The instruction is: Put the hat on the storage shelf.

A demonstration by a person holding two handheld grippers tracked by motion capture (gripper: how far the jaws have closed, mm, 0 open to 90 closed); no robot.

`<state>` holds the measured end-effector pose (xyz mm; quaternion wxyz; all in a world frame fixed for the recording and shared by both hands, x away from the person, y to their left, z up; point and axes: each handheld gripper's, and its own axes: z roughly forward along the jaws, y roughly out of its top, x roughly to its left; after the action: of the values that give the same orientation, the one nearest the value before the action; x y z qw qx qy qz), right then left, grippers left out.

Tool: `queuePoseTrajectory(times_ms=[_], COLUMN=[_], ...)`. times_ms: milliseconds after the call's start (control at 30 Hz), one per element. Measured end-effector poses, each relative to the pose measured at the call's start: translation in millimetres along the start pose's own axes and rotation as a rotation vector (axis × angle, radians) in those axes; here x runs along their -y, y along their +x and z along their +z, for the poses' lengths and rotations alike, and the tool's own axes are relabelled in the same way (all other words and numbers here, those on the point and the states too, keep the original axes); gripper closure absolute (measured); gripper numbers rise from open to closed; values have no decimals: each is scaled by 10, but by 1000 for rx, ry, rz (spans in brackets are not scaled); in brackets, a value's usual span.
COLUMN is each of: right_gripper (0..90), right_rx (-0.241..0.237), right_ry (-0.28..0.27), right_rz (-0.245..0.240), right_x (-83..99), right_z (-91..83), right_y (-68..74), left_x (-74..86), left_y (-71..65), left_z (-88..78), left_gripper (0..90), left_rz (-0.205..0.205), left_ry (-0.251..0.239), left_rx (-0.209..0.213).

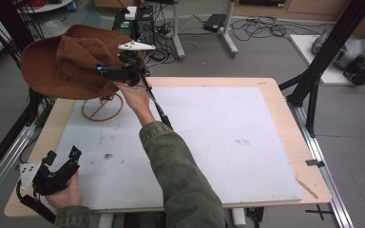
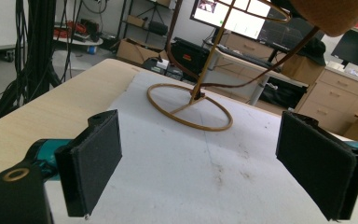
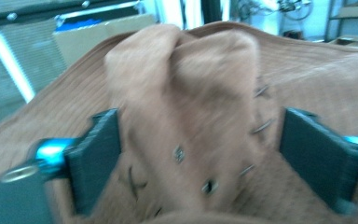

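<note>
With the hat [image 1: 66, 61] sitting on the wire stand [image 1: 103, 107] far left, right gripper [image 3: 200, 144] is opening wide around its crown, gripping nothing; left gripper [image 2: 198, 163] is idling open, empty, near left.

Right gripper [image 3: 200, 154] jaws standing wide apart, brown hat [image 3: 191, 79] crown bulging up between them. Left pad sitting against the fabric, right pad looking just clear. Frame blurred. Cardboard box [image 3: 98, 35] showing behind.
</note>
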<state>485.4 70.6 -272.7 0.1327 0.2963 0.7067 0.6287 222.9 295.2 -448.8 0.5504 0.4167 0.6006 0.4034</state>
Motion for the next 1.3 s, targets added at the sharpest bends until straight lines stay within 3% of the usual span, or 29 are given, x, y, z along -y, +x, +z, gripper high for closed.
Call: queuePoseTrajectory(times_ms=[167,267,300,333,367,467,500,533,567,600,633,667,800,833,867,933,967,1000,1033,1067,1100,1133,1233,1300], right_gripper=[35,9,9,9,9,9,9,10,10,10,10,10,9,9,9,9,9,9,9,9,9,10,10,10], right_rx=[41,87,87,111,111,187,187,239,239,284,284,322,422,422,489,551,551,629,629,670,670,722,752,758], right_ry=[-21,-29,-29,-47,-47,-95,-95,-108,-108,-151,-151,-176,-254,-254,-275,-297,-297,-307,-307,-327,-327,-327,-311,-306], right_rz=[9,-1,-1,-22,-22,-56,-56,-75,-75,-95,-95,-99,-97,-97,-120,-168,-168,-217,-217,-254,-254,-251,-176,-175], right_x=[-96,-221,-221,-278,-278,-328,-328,-343,-343,-345,-345,-363,-335,-335,-258,-127,-127,37,37,230,230,441,745,815], right_z=[-147,-406,-406,-611,-611,-1129,-1129,-1419,-1419,-1733,-1733,-2077,-2764,-2764,-3062,-3312,-3312,-3533,-3533,-3718,-3718,-3867,-4008,-4029], right_y=[-65,-151,-151,-202,-202,-324,-324,-397,-397,-471,-471,-530,-614,-614,-616,-599,-599,-571,-571,-572,-572,-576,-605,-620], left_x=[-1,-2,-2,-2,-2,-4,-4,-5,-5,-3,-3,0,10,13,12,10,10,8,8,7,7,4,-2,-5], left_y=[-13,-21,-21,-26,-26,-34,-35,-35,-35,-41,-45,-62,-86,-95,-106,-112,-112,-107,-107,-96,-96,-88,-83,-84], left_z=[0,5,5,11,11,9,10,11,11,14,14,17,30,32,30,26,26,22,22,20,20,19,18,13], left_gripper=[144,144,144,144,144,144,144,144,144,144,144,144,144,144,149,151,150,151,150,150,150,149,148,148], left_rz=[13,20,20,23,23,26,27,33,33,30,32,37,41,39,45,44,44,39,39,37,37,32,35,37], left_ry=[0,0,0,-2,-2,-1,-2,0,0,-2,-2,1,8,8,6,-2,-2,-3,-3,-3,-3,-6,-11,-17], left_rx=[2,4,4,5,5,6,4,5,5,3,4,6,12,14,16,16,16,14,14,10,10,7,1,-1])
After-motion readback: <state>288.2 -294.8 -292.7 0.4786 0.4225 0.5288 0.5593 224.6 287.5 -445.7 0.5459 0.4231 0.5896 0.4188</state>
